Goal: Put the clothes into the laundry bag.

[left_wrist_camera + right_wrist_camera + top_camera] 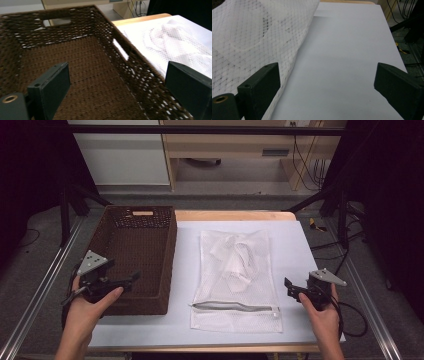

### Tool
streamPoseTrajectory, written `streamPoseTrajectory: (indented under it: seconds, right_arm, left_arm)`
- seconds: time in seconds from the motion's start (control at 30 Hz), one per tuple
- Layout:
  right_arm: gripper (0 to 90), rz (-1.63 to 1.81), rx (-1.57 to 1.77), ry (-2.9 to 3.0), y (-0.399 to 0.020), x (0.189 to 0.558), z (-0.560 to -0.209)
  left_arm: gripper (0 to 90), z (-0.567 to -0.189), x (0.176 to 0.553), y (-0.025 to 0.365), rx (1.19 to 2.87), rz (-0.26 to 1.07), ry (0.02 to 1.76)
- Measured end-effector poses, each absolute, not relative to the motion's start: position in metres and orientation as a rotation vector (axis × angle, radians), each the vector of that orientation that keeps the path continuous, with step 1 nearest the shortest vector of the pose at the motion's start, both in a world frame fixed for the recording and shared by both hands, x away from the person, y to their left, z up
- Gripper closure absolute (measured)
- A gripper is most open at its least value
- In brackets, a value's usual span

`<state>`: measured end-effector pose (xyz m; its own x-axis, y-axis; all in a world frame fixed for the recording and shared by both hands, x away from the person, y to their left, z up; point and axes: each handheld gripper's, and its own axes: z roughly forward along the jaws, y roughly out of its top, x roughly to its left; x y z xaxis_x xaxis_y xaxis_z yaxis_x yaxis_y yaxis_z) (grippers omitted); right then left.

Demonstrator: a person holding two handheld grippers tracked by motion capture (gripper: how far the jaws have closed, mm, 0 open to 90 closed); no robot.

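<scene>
On the table, covered with a white sheet, a white mesh bag lies flat at the centre, its zipper running across the end toward six o'clock and partly unzipped, with something white crumpled inside. At nine o'clock from the bag, just beside it, stands a brown woven basket with nothing visible inside. At about eight o'clock the left hand holds the left gripper over the near end of the basket; in the left gripper view its jaws stand wide apart with nothing between them, one above the basket floor, the other past the basket's wall. At four o'clock the right gripper sits just beside the bag's edge, jaws wide apart and empty over the bare sheet
</scene>
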<state>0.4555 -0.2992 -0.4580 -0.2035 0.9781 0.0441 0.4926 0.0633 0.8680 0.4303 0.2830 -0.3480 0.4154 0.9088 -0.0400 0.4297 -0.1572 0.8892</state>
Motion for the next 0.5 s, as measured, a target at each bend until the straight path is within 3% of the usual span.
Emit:
streamPoseTrajectory:
  seconds: [0.5]
  right_arm:
    - [5.9, 1.027, 1.471, 1.788, -0.303, 0.456, -0.466]
  left_arm:
    - [5.2, -0.346, 0.430, 0.307, 1.751, 0.729, 1.200]
